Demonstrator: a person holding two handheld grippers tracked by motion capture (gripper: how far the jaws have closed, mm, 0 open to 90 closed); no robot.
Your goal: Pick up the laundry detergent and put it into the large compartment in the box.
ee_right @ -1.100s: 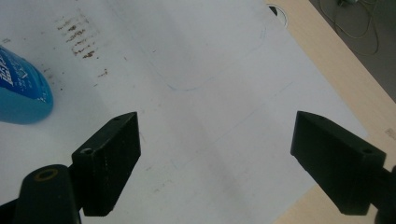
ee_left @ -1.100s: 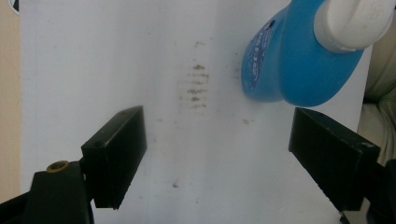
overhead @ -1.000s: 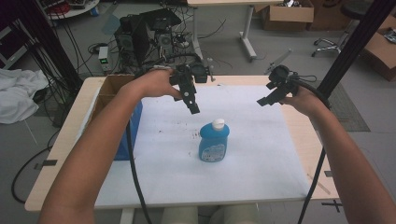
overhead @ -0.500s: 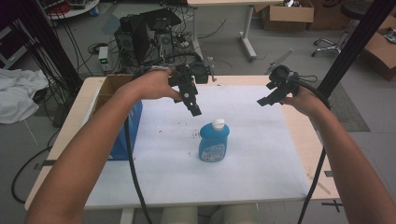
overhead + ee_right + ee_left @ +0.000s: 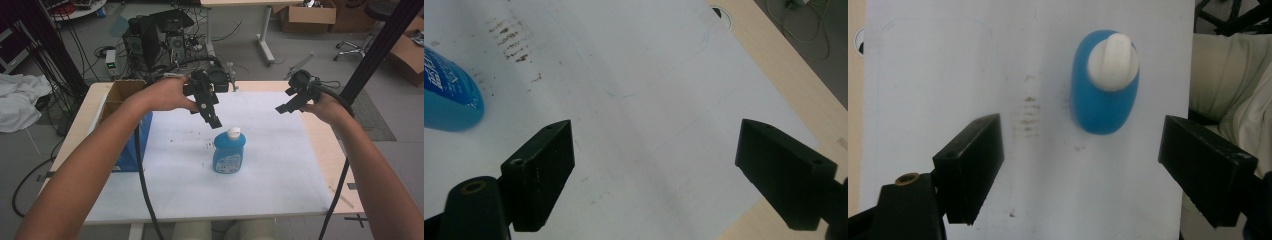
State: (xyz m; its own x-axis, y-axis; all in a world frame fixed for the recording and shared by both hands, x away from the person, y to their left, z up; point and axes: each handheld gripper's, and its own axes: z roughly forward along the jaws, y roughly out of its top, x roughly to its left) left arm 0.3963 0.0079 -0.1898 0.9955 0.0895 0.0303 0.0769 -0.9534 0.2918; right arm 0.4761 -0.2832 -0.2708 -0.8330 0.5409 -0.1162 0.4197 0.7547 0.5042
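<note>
bottle: blue bottle [image 5: 228, 152] with white cap [image 5: 233, 132], upright mid-table on the white sheet [image 5: 180, 175], untouched
left gripper: left gripper [image 5: 212, 118] jaws spread wide, nothing held, hovering above and just behind the cap; in the left gripper view bottle [image 5: 1104, 82] sits off-centre, nearer the right-hand jaw
right gripper: right gripper [image 5: 283, 107] jaws wide, nothing held, well apart from the bottle, over bare sheet
side item: blue box [image 5: 143, 145] at the table's left edge, clear of the work
risk 1: likely tip-over if one jaw meets the bottle first, cause off-centre approach
risk 2: possible slip, cause grip on the rounded shoulder or the narrow cap
risk 3: no steadying from the right, too far off
</note>
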